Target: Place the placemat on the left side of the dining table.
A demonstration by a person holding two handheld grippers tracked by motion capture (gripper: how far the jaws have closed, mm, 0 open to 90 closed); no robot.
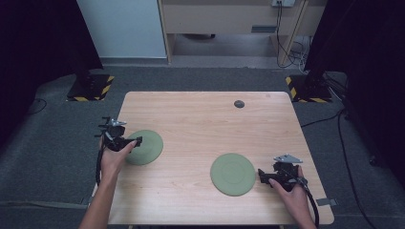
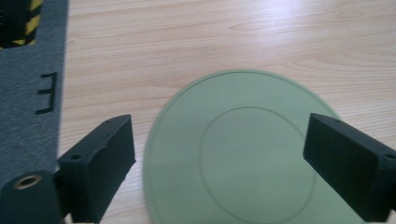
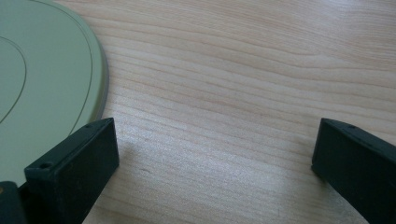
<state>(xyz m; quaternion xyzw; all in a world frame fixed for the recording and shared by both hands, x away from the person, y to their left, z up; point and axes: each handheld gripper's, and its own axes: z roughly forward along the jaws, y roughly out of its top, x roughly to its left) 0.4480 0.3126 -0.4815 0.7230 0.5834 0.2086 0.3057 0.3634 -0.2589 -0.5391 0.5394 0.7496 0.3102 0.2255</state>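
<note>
— Two green plates on a wooden table (image 1: 200, 143), a handheld gripper at each. Left side?

— Left gripper (image 1: 135, 141) at the near-left rim of the left plate (image 1: 145, 147), jaws spread wide. In the left gripper view, plate (image 2: 243, 154) dead ahead between the two black jaws, rim reaching in between the tips; flat on the wood, no lift visible.

— And the right?

— Right gripper (image 1: 261, 174) just beside the right plate (image 1: 232, 174), on its right edge. Jaws spread here as well. In the right gripper view, plate (image 3: 42, 88) off to the left, rim passing under or just by the left jaw; bare wood between the jaws. Touching or merely close: hard to tell from this angle.

— Nearer hand for each plate?

— Left hand (image 1: 114, 160) for the left plate, right hand (image 1: 293, 195) for the right; plates well apart. Round, so no long axis to favour.

— Next move?

— Likely a slight swing of the right gripper toward its plate before closing; left already lined up. Small dark disc (image 1: 239, 103) far back, untouched.
</note>
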